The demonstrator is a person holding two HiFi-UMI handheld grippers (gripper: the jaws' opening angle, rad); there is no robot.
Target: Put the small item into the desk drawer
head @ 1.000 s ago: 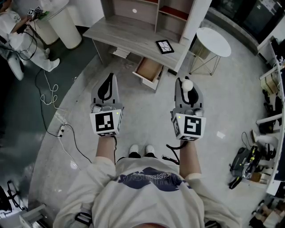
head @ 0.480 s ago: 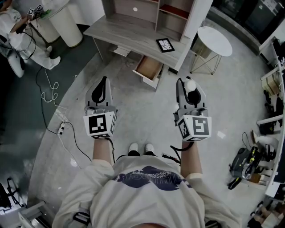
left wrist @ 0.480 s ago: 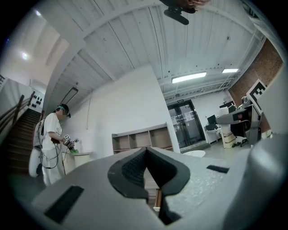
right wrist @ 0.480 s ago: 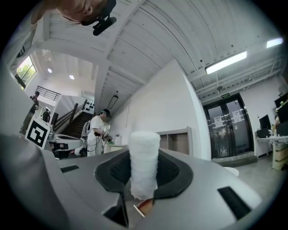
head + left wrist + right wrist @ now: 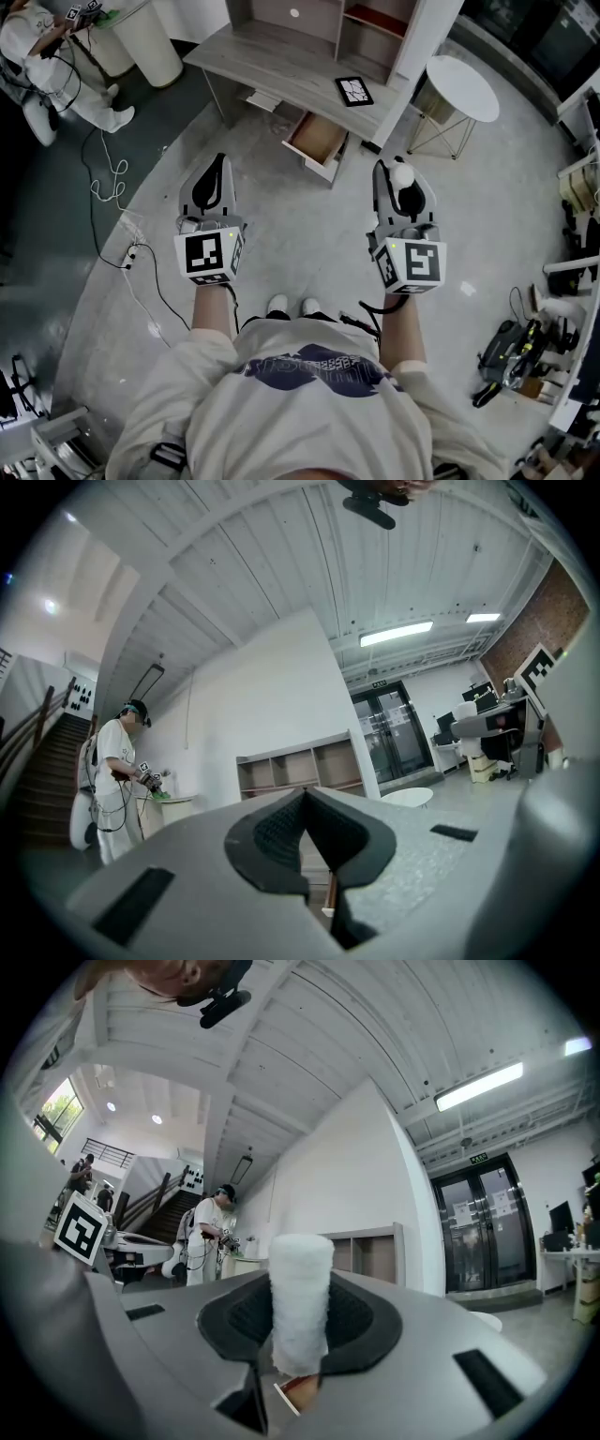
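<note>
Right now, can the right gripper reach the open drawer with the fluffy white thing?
Probably not yet. The right gripper, shut on the white roll, is short of the open drawer, with only floor between. Nothing blocks the way, so a step forward should do it.

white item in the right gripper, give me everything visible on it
The white item is a small stubby cylinder with a fuzzy, cotton-like surface and a flat top. It stands upright, pinched between the jaws of the right gripper, its top poking above them. Only the jaws touch it. In the head view it shows as a small white blob at the jaw tips, held in the air over the floor, short of the open desk drawer.
</note>
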